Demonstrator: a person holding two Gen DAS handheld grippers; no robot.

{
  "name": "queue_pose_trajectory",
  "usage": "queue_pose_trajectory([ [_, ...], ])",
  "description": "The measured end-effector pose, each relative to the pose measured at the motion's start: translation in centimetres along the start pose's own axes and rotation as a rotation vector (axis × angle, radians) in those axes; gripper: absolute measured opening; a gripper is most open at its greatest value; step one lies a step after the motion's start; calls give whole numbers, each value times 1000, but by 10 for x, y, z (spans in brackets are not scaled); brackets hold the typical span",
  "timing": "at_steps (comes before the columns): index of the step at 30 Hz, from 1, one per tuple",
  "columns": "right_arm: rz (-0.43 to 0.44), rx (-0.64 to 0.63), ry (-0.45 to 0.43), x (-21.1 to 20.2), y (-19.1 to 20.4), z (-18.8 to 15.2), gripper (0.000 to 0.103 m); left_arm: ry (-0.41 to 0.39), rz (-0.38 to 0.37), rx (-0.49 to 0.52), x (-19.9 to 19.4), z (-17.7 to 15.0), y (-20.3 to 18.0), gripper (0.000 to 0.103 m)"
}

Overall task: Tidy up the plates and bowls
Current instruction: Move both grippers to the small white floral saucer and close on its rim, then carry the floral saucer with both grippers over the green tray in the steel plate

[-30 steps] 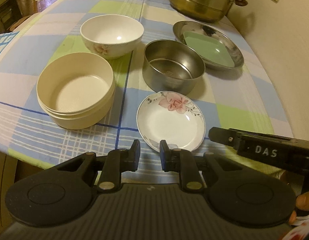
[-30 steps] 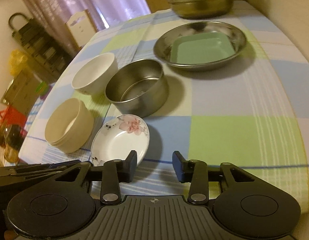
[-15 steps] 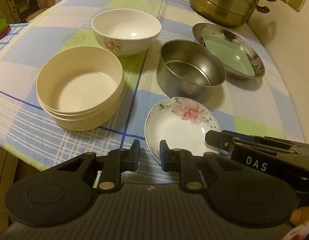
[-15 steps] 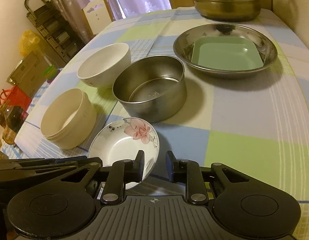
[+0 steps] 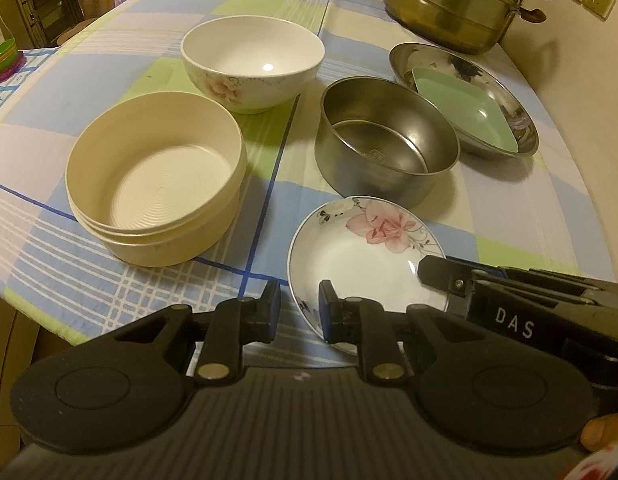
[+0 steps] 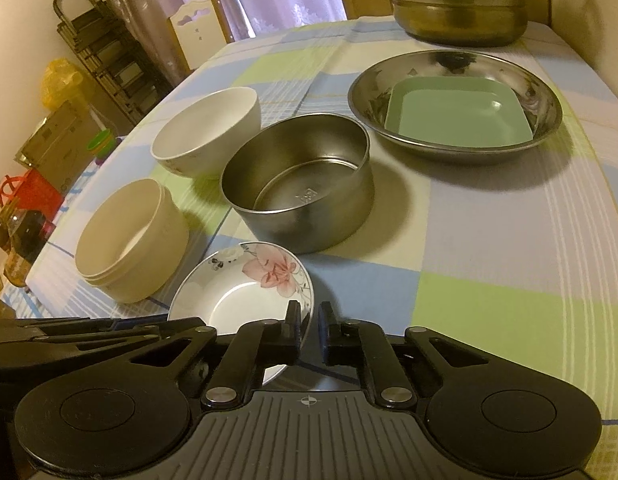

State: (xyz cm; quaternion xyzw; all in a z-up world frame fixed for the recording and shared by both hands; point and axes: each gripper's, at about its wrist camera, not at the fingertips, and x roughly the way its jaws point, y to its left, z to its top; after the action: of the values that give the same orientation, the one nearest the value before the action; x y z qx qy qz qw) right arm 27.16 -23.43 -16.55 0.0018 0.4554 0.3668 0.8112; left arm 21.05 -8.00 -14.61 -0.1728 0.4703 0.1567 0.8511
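A: Nearest item and grip?

B: A glossy white floral saucer, round and shallow, is seen on the checked tablecloth. Its rim at 3 o'clock is clamped by the right gripper, angled downward; the jaws have just been closing, with the rim between them. The left gripper is held narrowly apart at the saucer's 7 o'clock edge; contact cannot be told.

A: Beyond?

B: A ribbed cream tub is noted at 10 o'clock, a brushed steel bowl at 12, and a white ceramic bowl at 11. A green square plate is nested in a steel dish at 1, with a steamer pot farthest.
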Motion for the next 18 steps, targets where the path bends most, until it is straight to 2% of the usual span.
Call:
queue_pose_trajectory([
  [7, 0, -8, 0, 2, 1, 0, 7, -1, -12, 7, 1, 0, 0, 13],
  [18, -6, -9, 2, 1, 1, 0, 6, -1, -15, 14, 0, 0, 0, 11],
])
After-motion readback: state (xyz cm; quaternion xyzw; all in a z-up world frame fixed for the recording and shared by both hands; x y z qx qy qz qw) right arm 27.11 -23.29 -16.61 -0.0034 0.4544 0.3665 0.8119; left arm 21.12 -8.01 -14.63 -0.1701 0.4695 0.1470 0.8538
